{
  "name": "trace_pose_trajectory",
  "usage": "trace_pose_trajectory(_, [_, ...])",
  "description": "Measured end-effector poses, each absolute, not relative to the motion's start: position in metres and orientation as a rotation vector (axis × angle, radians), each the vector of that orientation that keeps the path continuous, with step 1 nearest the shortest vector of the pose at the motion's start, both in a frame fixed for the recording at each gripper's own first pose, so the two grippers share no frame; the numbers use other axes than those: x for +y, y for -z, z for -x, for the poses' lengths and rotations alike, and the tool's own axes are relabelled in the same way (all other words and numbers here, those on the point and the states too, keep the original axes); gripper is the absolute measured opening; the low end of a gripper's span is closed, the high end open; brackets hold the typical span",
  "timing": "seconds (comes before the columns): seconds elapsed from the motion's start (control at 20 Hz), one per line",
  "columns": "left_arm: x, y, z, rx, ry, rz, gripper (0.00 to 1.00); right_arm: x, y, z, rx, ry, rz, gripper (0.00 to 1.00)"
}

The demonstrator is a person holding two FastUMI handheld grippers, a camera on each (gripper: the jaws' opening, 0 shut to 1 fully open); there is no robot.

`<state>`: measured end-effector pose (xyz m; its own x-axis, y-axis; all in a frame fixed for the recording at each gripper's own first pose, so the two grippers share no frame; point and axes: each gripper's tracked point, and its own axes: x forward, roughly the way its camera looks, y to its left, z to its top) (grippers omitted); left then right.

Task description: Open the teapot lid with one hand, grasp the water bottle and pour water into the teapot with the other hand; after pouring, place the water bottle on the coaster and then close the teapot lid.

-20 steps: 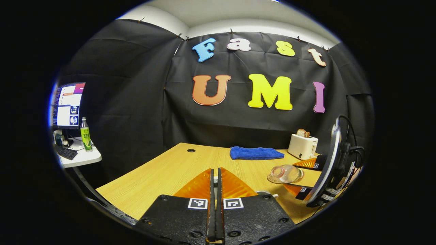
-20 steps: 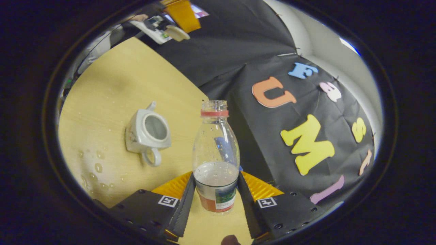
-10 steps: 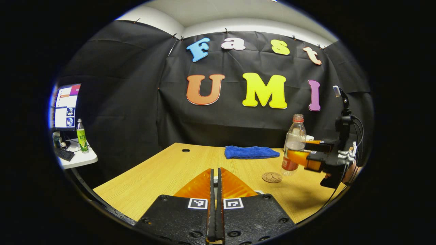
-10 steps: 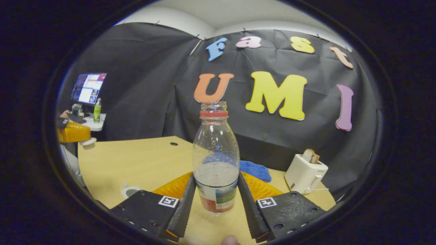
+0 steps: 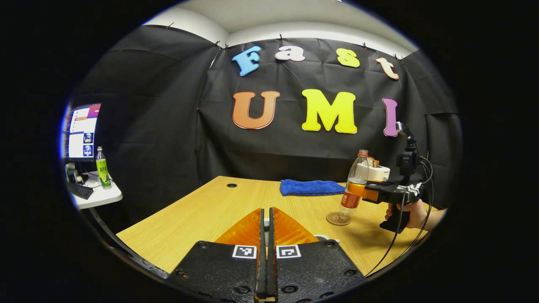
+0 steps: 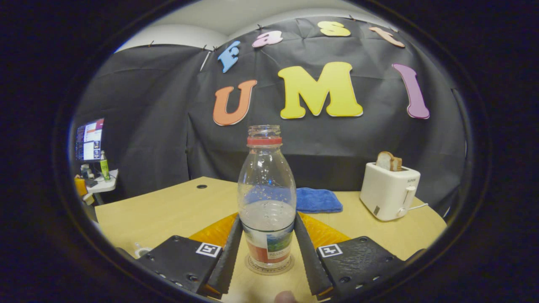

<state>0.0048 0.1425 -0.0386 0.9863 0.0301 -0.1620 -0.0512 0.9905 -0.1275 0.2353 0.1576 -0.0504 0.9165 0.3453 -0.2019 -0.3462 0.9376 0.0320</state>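
Over the round coaster (image 5: 338,218) on the wooden table (image 5: 210,214) stands the water bottle (image 6: 266,198), upright and capless, with a red ring below its open mouth and water filling its lower part; whether its base already touches the coaster cannot be told, though in the right gripper view the coaster (image 6: 269,266) rims the foot of the bottle. Its label is red and white with a small landscape picture, and the writing on it is too small to read. The right tongs (image 6: 266,248) clamp the bottle at label height, one finger pressed on each side; in the left gripper view the same right tongs (image 5: 358,190) reach the bottle (image 5: 354,182) from the far side of the coaster, a hand (image 5: 414,212) holding the grip. The left tongs (image 5: 264,235) are closed tight, fingers together with nothing visible between them. Near the coaster, toward the wall, lies a folded blue cloth (image 6: 316,200), and farther along from it a white toaster (image 6: 389,190) with a slice of bread in its slot and a small word on its side that is not legible. Well apart from the coaster, a small white side table (image 5: 99,194) carries a lit monitor (image 5: 81,132), a keyboard and a green bottle (image 5: 101,167). Black cloth walls the booth under a white ceiling.
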Motion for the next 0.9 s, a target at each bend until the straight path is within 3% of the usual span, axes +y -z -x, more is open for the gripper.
trace_pose_trajectory(0.6, [0.147, 0.049, -0.007, 0.186, -0.054, 0.13, 0.03, 0.167, 0.086, -0.246, 0.231, -0.357, 0.027, 0.69])
trace_pose_trajectory(0.8, [0.144, 0.047, -0.008, 0.181, -0.049, 0.13, 0.03, 0.168, 0.089, -0.245, 0.232, -0.346, 0.051, 0.74])
trace_pose_trajectory(0.9, [0.145, 0.049, -0.009, 0.183, -0.051, 0.132, 0.03, 0.171, 0.086, -0.242, 0.224, -0.357, 0.048, 0.81])
